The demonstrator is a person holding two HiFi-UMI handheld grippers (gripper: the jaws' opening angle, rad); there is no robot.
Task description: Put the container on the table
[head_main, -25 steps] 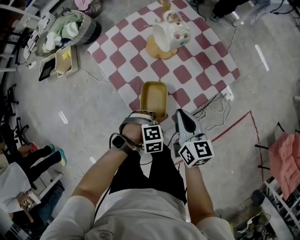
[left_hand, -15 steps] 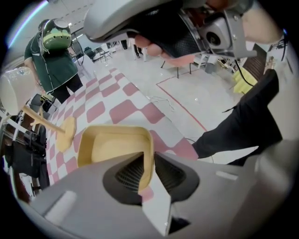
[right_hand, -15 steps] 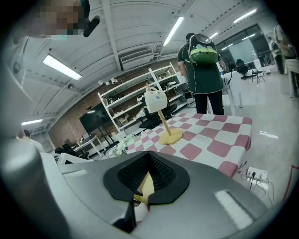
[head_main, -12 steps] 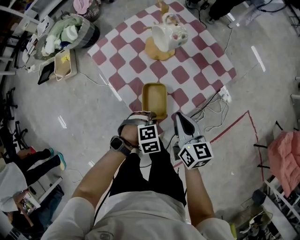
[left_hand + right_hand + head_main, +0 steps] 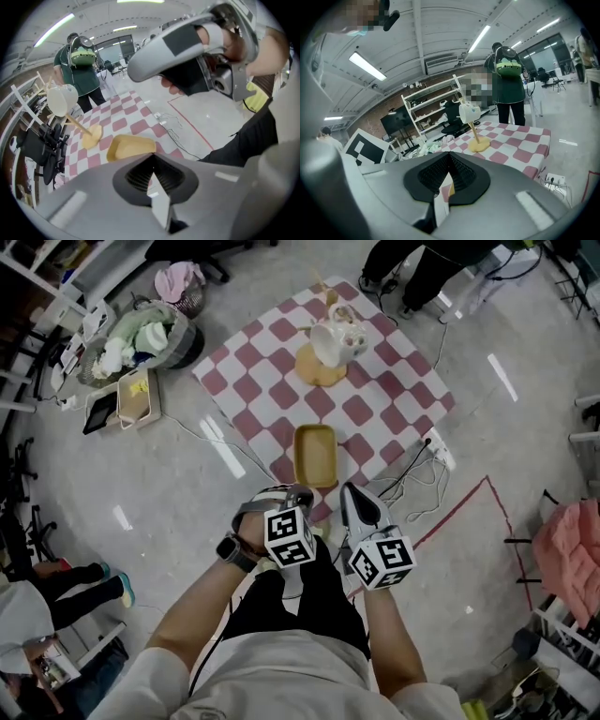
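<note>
The yellow container (image 5: 316, 454) stands upright on the red-and-white checked table (image 5: 375, 395), near its front edge. It also shows in the left gripper view as the container (image 5: 129, 145), just past the jaw tips. My left gripper (image 5: 300, 493) is shut and empty, a little short of the container's near end. My right gripper (image 5: 352, 493) is also shut and empty, beside the table's front corner. In the gripper views, the left gripper (image 5: 153, 157) and right gripper (image 5: 449, 154) both show jaws that meet.
A white cup-like object on a wooden stand (image 5: 333, 343) sits at the table's far side. On the floor are a basket of cloths (image 5: 141, 338), a beige tray (image 5: 136, 395), a power strip with cables (image 5: 439, 448) and a red tape line (image 5: 469, 498). A person in green (image 5: 506, 79) stands beyond the table.
Both grippers have drawn back from the container, and the gap to it has widened. The container stays in place on the table. The view has pulled away from the table.
</note>
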